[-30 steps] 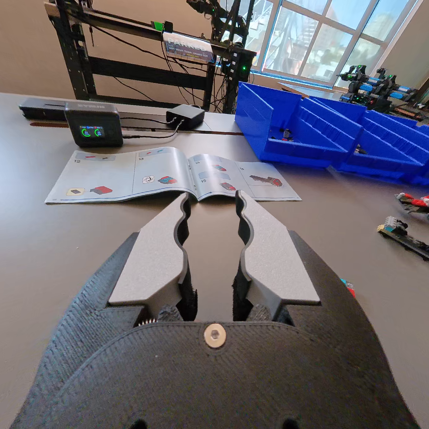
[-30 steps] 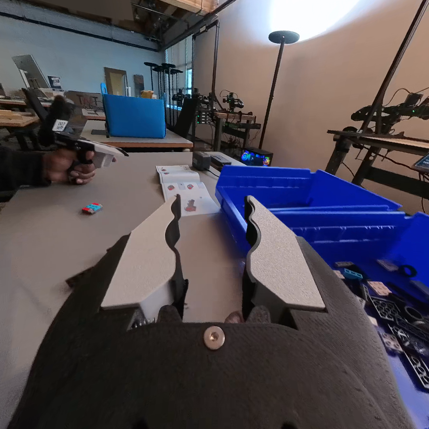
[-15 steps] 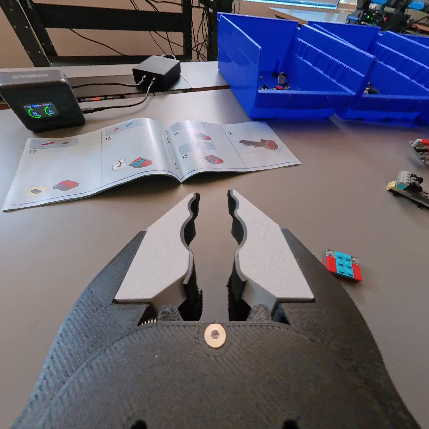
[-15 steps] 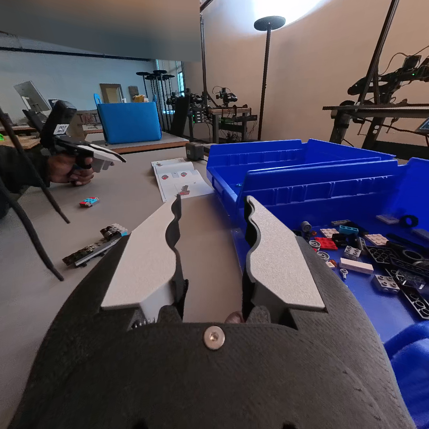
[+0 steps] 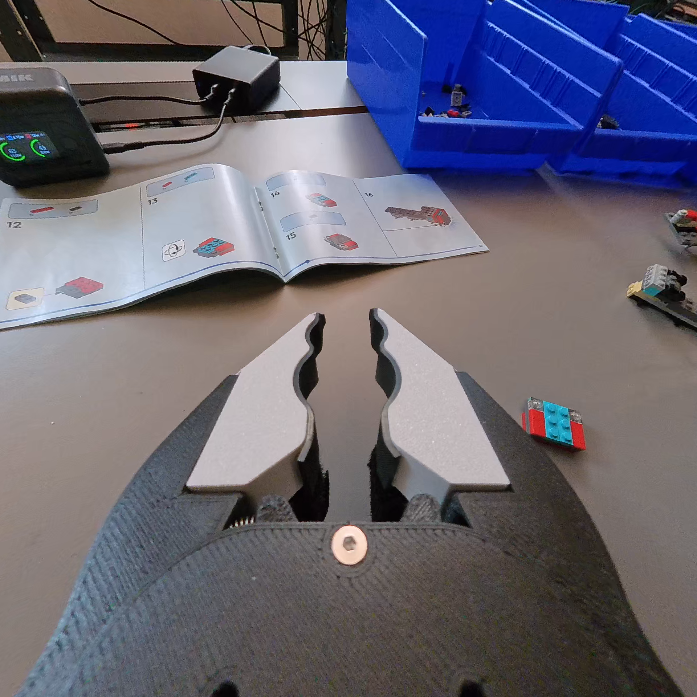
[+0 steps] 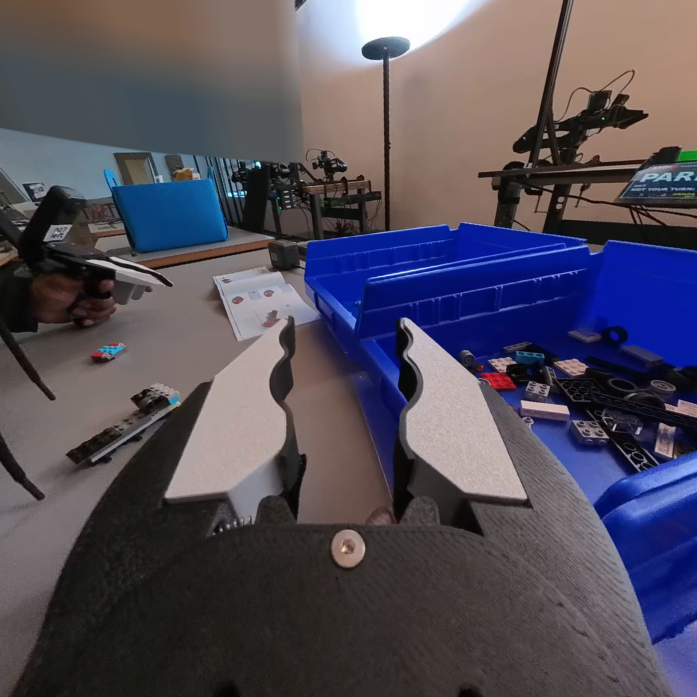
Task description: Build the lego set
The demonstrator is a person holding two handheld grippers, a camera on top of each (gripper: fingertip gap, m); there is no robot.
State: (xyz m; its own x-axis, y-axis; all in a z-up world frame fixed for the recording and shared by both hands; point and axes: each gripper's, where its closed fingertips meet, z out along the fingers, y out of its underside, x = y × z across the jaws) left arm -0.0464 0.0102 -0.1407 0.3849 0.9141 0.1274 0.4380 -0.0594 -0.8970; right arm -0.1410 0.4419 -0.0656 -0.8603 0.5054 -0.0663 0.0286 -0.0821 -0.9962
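We see a small red and teal brick assembly [image 5: 554, 424] lying flat on the grey counter [image 5: 113, 396], just to the right of our left gripper [image 5: 347, 315], not touching it. The left gripper's jaws stand a little apart with only a narrow gap between the tips, and they hold nothing. From the right wrist view the same small assembly [image 6: 108, 351] lies near the hand [image 6: 71, 305] that grips the left gripper [image 6: 151, 281] above the counter.

Farther toward the counter's right edge in the left wrist view lies a long dark chassis piece [image 5: 663, 294] with grey and teal bricks on one end, and beyond it another partly built piece [image 5: 684, 230], cut off by the frame. An open instruction booklet [image 5: 241, 234] lies flat ahead of the left gripper, between it and the counter's far edge.

Our right gripper [image 6: 345, 324] hovers over the counter by the near corner of a blue bin [image 6: 377, 339]; its jaws are wide apart and empty. That bin holds loose bricks [image 6: 543, 409], plates, black beams and wheels. More blue bins [image 5: 490, 113] stand side by side along the far right of the counter.

Near the far edge sit a black power unit [image 5: 49, 128] with a lit screen and a black adapter [image 5: 237, 77], joined by cables.
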